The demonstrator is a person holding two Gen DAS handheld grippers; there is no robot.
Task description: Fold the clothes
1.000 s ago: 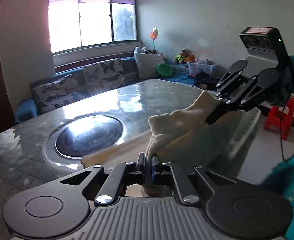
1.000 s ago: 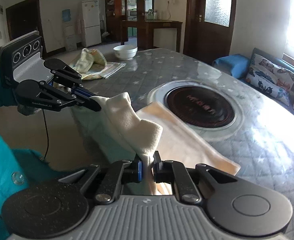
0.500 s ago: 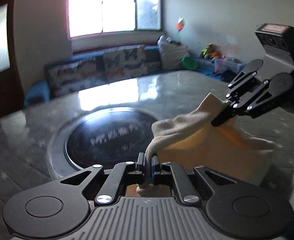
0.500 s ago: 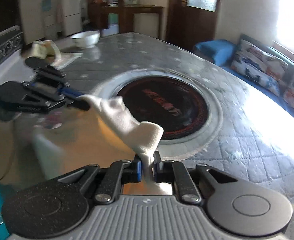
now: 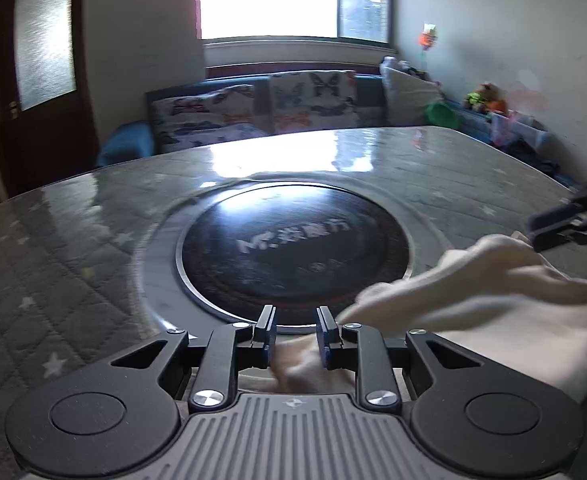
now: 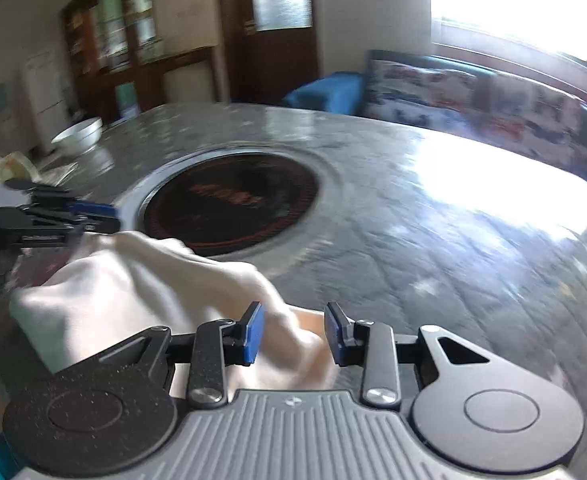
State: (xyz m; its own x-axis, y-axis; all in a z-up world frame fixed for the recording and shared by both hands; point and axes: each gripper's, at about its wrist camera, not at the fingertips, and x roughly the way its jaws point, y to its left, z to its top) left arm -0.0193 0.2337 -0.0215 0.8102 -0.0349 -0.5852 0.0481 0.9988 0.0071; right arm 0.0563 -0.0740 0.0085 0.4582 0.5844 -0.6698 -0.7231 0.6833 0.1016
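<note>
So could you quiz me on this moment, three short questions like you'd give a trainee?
1. True or false: the left gripper has its jaws clamped on the cream garment.
2. What sits in the middle of the table: A) a dark round inset, B) a laundry basket, C) a lamp?
3. Fill in: across the table in the right wrist view stands a white ____.

Key
1. False: both its jaws and those of the right gripper are apart, with cloth lying between them.
2. A, the dark round inset.
3. bowl.
</note>
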